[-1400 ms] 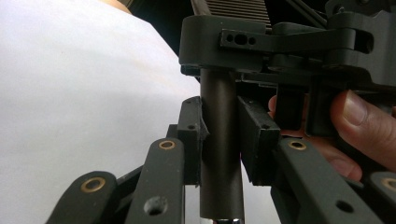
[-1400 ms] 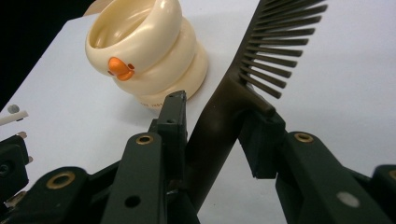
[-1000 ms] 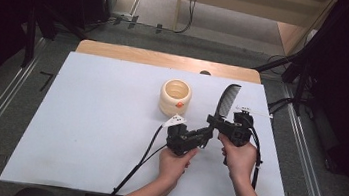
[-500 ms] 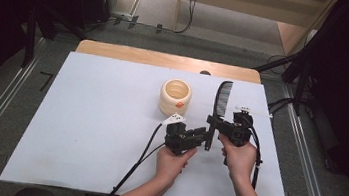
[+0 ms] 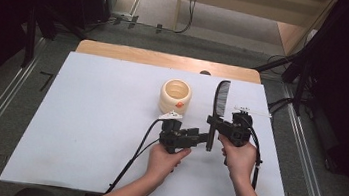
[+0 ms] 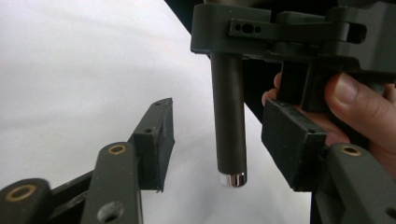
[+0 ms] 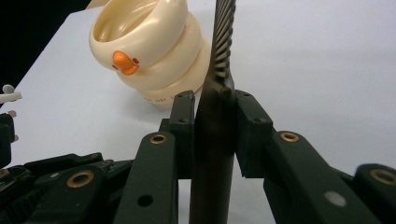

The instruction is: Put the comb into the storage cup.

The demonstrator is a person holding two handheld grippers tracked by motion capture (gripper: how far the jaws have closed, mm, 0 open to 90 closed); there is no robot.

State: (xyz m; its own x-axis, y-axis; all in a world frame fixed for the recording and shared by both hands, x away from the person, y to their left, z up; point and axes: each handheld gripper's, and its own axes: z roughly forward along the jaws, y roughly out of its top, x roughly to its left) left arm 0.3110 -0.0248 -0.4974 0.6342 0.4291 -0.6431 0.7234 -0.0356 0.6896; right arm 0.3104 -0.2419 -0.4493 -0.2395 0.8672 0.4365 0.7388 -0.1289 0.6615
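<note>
**Handing the comb over to the right gripper**

I have the long black plastic comb with a round handle (image 5: 219,106) clamped in my right gripper (image 5: 215,124): in the right gripper view its two pads squeeze the handle from both sides, just below where the teeth begin, and the toothed part points away across the white table top (image 5: 84,117). The comb is lifted off the table, right of the cream-coloured ribbed cup with an orange duck face (image 5: 175,96), near it but not touching.

My left gripper (image 5: 203,138) has just been opening. In the left gripper view its jaws stand apart on either side of the handle's chrome-tipped end (image 6: 232,178), and neither pad (image 6: 156,140) touches it.

To do this well, I judge the right grip must stay firm and level while I draw the left gripper straight back along its own jaw line, so that the pads clear the handle without brushing it and twisting the comb. I would keep the comb's teeth away from the cup, since a swing to that side could knock it.
</note>
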